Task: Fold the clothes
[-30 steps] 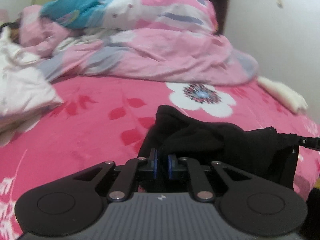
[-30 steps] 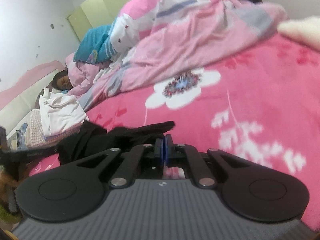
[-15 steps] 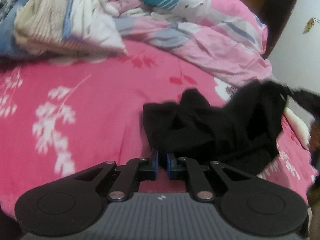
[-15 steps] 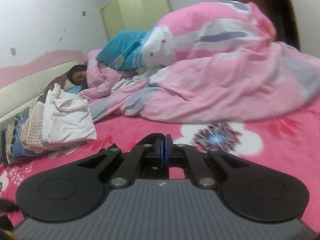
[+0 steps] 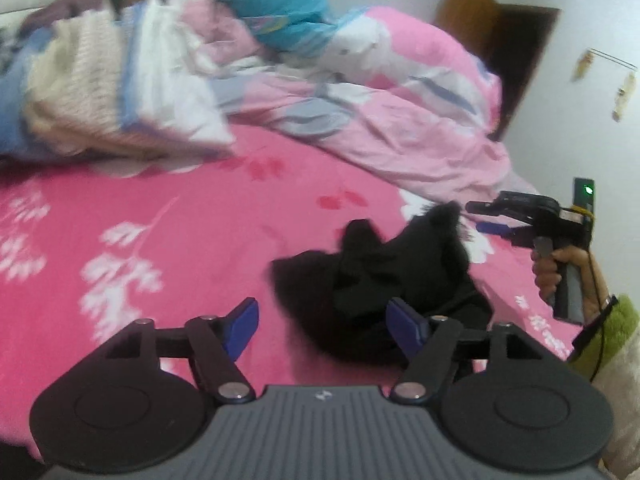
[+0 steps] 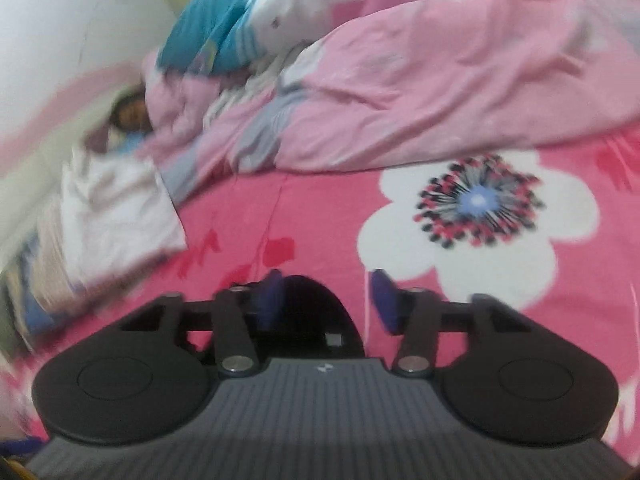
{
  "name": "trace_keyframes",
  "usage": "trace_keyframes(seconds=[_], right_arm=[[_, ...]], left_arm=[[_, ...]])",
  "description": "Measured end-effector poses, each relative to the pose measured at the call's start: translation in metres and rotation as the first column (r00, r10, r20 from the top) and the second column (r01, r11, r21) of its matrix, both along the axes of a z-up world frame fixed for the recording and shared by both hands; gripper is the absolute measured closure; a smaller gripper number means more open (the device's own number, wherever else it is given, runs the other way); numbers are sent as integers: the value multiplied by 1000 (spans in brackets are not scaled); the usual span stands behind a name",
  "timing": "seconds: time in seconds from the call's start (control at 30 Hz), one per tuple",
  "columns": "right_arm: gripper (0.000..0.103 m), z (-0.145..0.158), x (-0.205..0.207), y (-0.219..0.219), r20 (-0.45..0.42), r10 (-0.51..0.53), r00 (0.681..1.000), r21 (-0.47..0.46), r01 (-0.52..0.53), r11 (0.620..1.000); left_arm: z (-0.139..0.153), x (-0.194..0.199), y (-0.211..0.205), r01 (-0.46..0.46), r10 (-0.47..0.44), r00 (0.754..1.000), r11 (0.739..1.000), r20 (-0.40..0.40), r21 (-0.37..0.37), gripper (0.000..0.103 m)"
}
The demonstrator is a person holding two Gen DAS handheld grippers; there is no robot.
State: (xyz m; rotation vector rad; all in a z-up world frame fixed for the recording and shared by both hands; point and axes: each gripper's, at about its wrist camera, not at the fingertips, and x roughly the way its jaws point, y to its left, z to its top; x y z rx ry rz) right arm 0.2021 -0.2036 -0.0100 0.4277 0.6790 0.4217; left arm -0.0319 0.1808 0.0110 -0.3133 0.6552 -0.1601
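A black garment [image 5: 384, 276] lies crumpled on the pink flowered bed [image 5: 180, 220], just ahead of the left gripper [image 5: 322, 322], whose jaws stand spread and released, holding nothing. The heap is bunched, so its long axis cannot be told; one peak points up toward the right gripper [image 5: 486, 218], whose jaws are also parted and empty. In the right wrist view a dark shape between the jaws is too blurred to identify. A stack of folded clothes [image 5: 108, 88] sits smeared by blur, beside a pink duvet [image 5: 400, 108].
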Motion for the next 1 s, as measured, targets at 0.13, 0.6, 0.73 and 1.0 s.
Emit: trace_keyframes(seconds=[0.13, 0.6, 0.73, 1.0], right_arm=[[40, -4, -40, -32, -73, -6, 997, 161, 17, 987], [33, -75, -111, -6, -319, 155, 935, 433, -1, 902], [50, -90, -106, 14, -323, 167, 931, 449, -5, 893], [95, -95, -96, 23, -282, 176, 943, 469, -24, 883]], left_arm=[[2, 45, -27, 139, -139, 990, 990, -5, 23, 16], [-35, 140, -30, 191, -202, 953, 979, -228, -69, 19], [-59, 138, -25, 175, -209, 926, 976, -316, -132, 30], [-63, 111, -45, 221, -312, 888, 934, -339, -280, 36]])
